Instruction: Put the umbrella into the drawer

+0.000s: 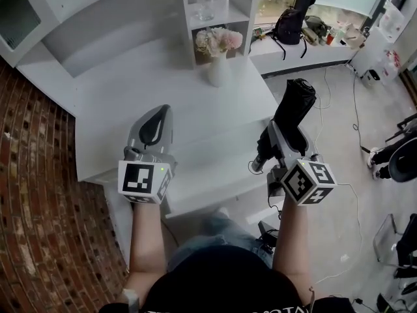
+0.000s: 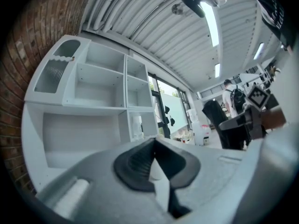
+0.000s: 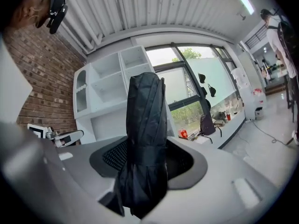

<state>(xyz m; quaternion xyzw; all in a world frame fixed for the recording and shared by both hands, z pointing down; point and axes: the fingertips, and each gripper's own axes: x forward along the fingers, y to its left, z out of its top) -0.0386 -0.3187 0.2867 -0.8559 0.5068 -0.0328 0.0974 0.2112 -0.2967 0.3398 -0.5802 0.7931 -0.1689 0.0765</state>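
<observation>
Right tool (image 1: 280, 134) around half-hidden umbrella (image 1: 296, 103)

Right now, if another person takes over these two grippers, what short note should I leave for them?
Left gripper: fingers shut, empty, above the white desk top.
Right gripper: shut on the black folded umbrella, which is off the desk and tilted up near the desk's right edge.
Done: umbrella is in hand.
Left: I cannot tell if a drawer is open. Find it, open it and put the umbrella in.
</observation>
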